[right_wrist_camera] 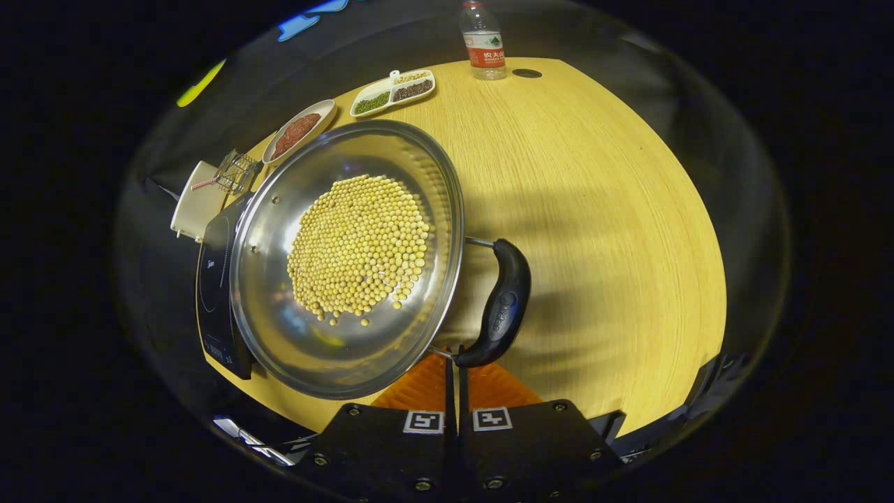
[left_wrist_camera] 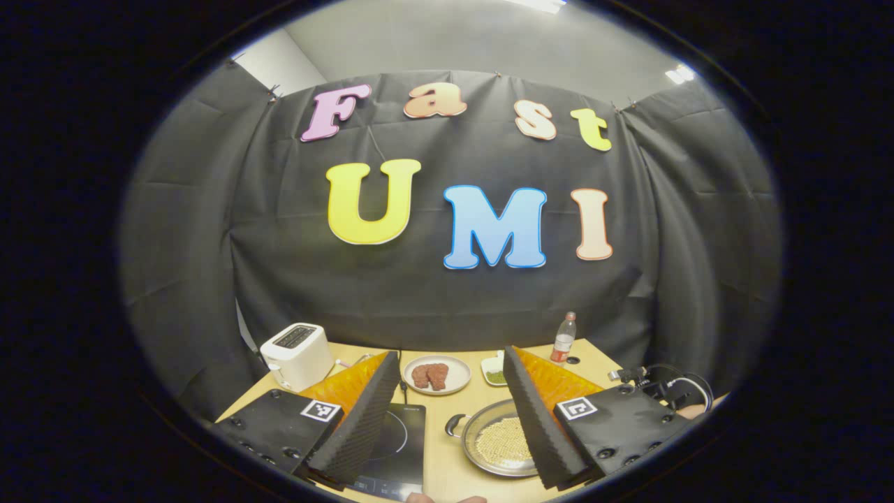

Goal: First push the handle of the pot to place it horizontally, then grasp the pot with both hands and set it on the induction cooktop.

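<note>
Pot (right_wrist_camera: 349, 258) sits on the tabletop (right_wrist_camera: 594, 209), steel, with a flat layer of yellow beans (right_wrist_camera: 360, 244) across its bottom. Its far edge lies beside the cooktop (right_wrist_camera: 213, 293); whether it overlaps the cooktop cannot be told. One black handle (right_wrist_camera: 499, 307) on the side nearest the right gripper (right_wrist_camera: 452, 363), curved and lying roughly level with the rim. Right gripper low at the pot's near edge, jaws closed together with no gap; their tips meet at the lower end of the handle, beside its wire bracket. Whether they pinch anything cannot be told.

In the left gripper view, the left gripper (left_wrist_camera: 450, 412) is held above the tabletop with jaws wide apart, holding nothing. Between its fingers: cooktop (left_wrist_camera: 391, 447) to one side, pot (left_wrist_camera: 499, 440) to the other, second handle (left_wrist_camera: 454, 425) pointing toward the cooktop.

Along the back of the tabletop: white toaster (left_wrist_camera: 297, 355), plate (left_wrist_camera: 437, 374) with brownish-red pieces, divided dish (right_wrist_camera: 393, 91) of dark and green grains, bottle (right_wrist_camera: 482, 40) with a red label.
</note>
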Tool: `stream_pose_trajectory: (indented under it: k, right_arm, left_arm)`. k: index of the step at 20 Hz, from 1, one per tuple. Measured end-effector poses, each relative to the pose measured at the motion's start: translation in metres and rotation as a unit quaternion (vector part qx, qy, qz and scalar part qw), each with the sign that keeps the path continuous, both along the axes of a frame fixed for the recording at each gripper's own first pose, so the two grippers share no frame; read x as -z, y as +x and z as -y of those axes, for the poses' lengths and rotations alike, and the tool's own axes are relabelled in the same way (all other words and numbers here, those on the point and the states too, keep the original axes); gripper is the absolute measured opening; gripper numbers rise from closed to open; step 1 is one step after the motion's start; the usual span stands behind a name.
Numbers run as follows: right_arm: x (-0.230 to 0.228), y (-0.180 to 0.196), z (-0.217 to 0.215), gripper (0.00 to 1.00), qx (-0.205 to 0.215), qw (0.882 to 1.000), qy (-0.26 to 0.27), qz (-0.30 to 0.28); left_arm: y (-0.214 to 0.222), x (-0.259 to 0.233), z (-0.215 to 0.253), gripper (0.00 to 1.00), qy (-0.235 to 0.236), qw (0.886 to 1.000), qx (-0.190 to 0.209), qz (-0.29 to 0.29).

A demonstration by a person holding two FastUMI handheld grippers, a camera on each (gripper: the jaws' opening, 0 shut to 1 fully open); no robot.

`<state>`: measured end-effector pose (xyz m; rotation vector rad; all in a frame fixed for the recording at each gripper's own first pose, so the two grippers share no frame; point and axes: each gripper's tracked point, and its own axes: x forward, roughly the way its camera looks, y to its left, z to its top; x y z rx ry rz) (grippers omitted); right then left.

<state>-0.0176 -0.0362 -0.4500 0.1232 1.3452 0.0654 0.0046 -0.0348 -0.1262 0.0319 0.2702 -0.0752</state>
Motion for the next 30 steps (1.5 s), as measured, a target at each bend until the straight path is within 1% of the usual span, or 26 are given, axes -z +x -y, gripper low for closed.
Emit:
stream_pose_trajectory:
  k: [4, 7, 8, 9, 10, 11, 14, 15, 16, 17, 18, 19, 20, 21, 22, 23, 24, 27, 30]
  right_arm:
    - [0.003, 0.018, 0.011, 0.01, 0.005, 1.000, 0.007, 0.001]
    - [0.005, 0.033, 0.018, 0.01, -0.003, 1.000, -0.001, 0.006]
    - [0.005, 0.038, 0.019, 0.01, -0.003, 1.000, -0.002, 0.007]
    - [0.005, 0.043, 0.019, 0.01, -0.003, 1.000, -0.001, 0.010]
    - [0.005, 0.047, 0.020, 0.01, -0.002, 1.000, 0.000, 0.012]
    - [0.005, 0.048, 0.021, 0.01, -0.001, 1.000, 0.000, 0.013]
    - [0.004, 0.051, 0.028, 0.01, 0.002, 1.000, -0.009, 0.021]
    - [-0.001, 0.050, 0.032, 0.01, 0.007, 0.999, -0.012, 0.030]
    - [-0.007, 0.050, 0.035, 0.04, 0.018, 0.999, -0.011, 0.044]
    - [-0.013, 0.049, 0.036, 0.15, 0.029, 0.998, -0.009, 0.058]
    - [-0.019, 0.046, 0.041, 0.22, 0.033, 0.997, -0.015, 0.069]
    - [-0.024, 0.043, 0.045, 0.56, 0.034, 0.995, -0.021, 0.087]
    - [-0.029, 0.043, 0.049, 0.63, 0.033, 0.993, -0.025, 0.107]
    - [-0.042, 0.043, 0.047, 0.88, 0.034, 0.991, -0.023, 0.127]
    - [-0.054, 0.045, 0.044, 0.90, 0.038, 0.988, -0.015, 0.149]
    - [-0.063, 0.047, 0.040, 0.80, 0.043, 0.984, -0.009, 0.174]
    - [-0.073, 0.049, 0.037, 0.89, 0.048, 0.979, -0.005, 0.198]
    - [-0.093, 0.053, 0.028, 0.89, 0.048, 0.967, -0.001, 0.250]
    - [-0.093, 0.060, 0.017, 0.89, 0.046, 0.962, 0.001, 0.270]
  left_arm:
    - [0.002, 0.019, 0.008, 0.95, 0.005, 1.000, 0.002, -0.020]
    - [0.007, 0.040, 0.006, 0.97, 0.009, 0.999, -0.002, -0.045]
    - [0.008, 0.047, 0.006, 0.95, 0.009, 0.999, -0.002, -0.054]
    - [0.007, 0.054, 0.006, 0.99, 0.008, 0.998, -0.001, -0.060]
    - [0.007, 0.061, 0.006, 0.97, 0.007, 0.998, 0.000, -0.066]
    - [0.006, 0.065, 0.006, 0.95, 0.006, 0.997, 0.002, -0.071]
    - [0.011, 0.076, 0.007, 0.98, 0.008, 0.997, 0.010, -0.082]
    - [0.009, 0.084, 0.009, 0.99, 0.004, 0.996, 0.014, -0.087]
    - [0.010, 0.087, 0.010, 0.99, 0.002, 0.996, 0.019, -0.091]
    - [0.010, 0.094, 0.010, 0.97, 0.000, 0.995, 0.023, -0.095]
    - [0.012, 0.098, 0.010, 0.99, -0.004, 0.995, 0.026, -0.099]
    - [0.014, 0.104, 0.009, 0.97, -0.008, 0.994, 0.028, -0.103]
    - [0.016, 0.109, 0.008, 0.97, -0.011, 0.994, 0.030, -0.107]
    - [0.017, 0.116, 0.009, 0.97, -0.014, 0.993, 0.032, -0.112]
    - [0.018, 0.122, 0.009, 0.97, -0.017, 0.993, 0.034, -0.116]
    - [0.020, 0.127, 0.010, 0.97, -0.020, 0.992, 0.037, -0.119]
    - [0.022, 0.132, 0.011, 0.97, -0.022, 0.992, 0.040, -0.121]
    - [0.032, 0.145, 0.013, 0.97, -0.021, 0.991, 0.050, -0.125]
    - [0.044, 0.169, 0.015, 0.99, -0.023, 0.989, 0.053, -0.139]
